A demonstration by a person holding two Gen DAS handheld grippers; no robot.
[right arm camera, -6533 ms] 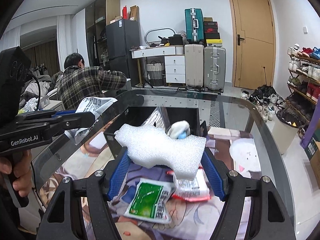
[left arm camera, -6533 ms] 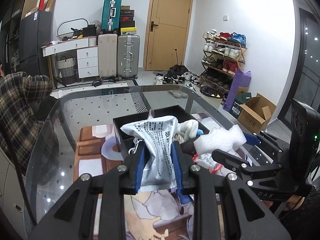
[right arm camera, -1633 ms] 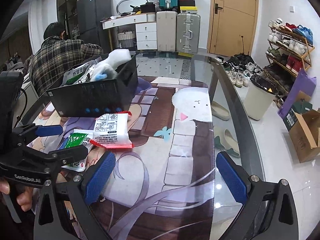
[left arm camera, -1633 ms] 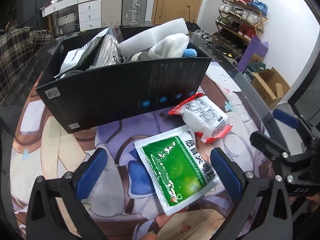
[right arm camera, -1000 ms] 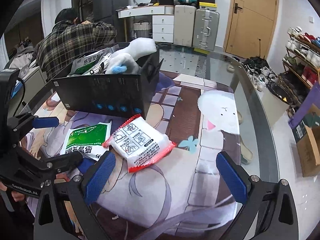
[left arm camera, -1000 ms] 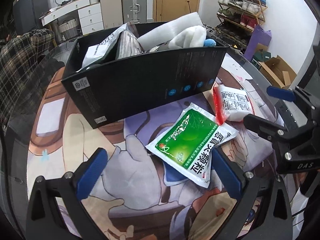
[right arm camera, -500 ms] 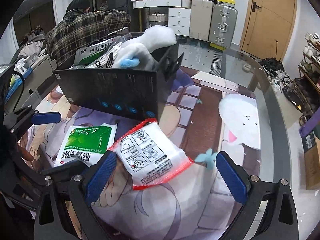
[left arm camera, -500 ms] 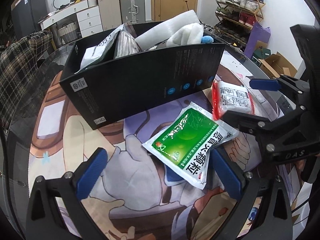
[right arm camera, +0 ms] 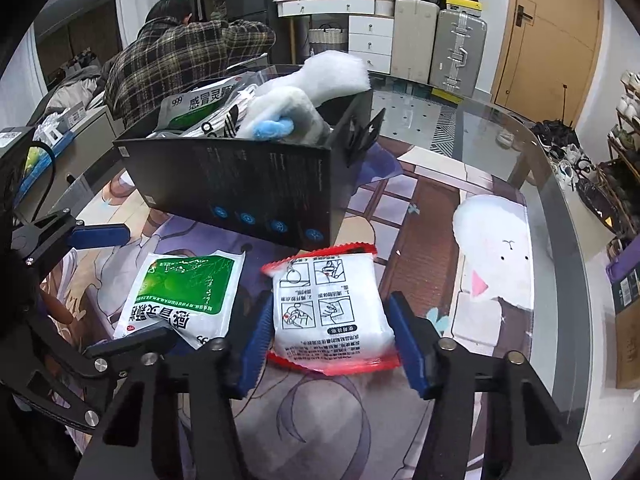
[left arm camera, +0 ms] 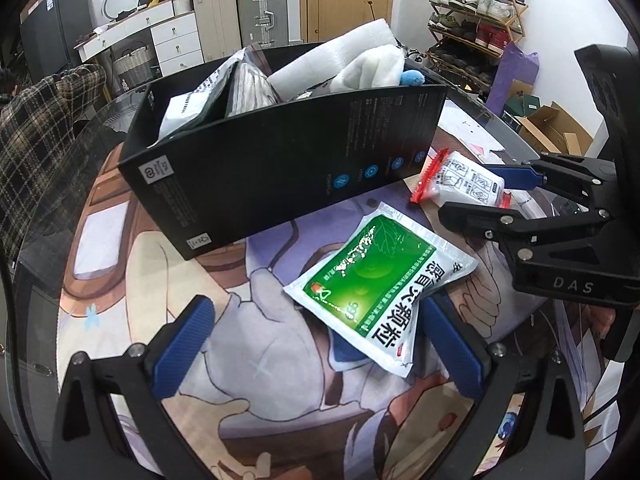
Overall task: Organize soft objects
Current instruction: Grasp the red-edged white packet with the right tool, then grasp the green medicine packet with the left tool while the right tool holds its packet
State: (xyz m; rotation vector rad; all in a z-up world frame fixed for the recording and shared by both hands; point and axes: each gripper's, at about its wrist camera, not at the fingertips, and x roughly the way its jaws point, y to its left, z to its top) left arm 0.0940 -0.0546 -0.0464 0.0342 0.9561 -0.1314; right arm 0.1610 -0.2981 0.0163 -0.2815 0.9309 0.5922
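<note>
A black box on the printed table mat holds a foam block, a white plush with a blue tip and packets. A green packet lies flat in front of it. My left gripper is open, low over the mat, its right finger beside the green packet. A white packet with red edges lies to the right. My right gripper is open with its blue pads close on both sides of that packet, which still rests on the mat.
The glass table's curved edge runs to the right. A person in a plaid shirt sits behind the box. Suitcases, a dresser, a door and a shoe rack stand around the room.
Earlier both grippers dropped a packet and the foam into the box. In the last second the right gripper came down around the white packet and narrowed; the left gripper edged toward the green packet.
</note>
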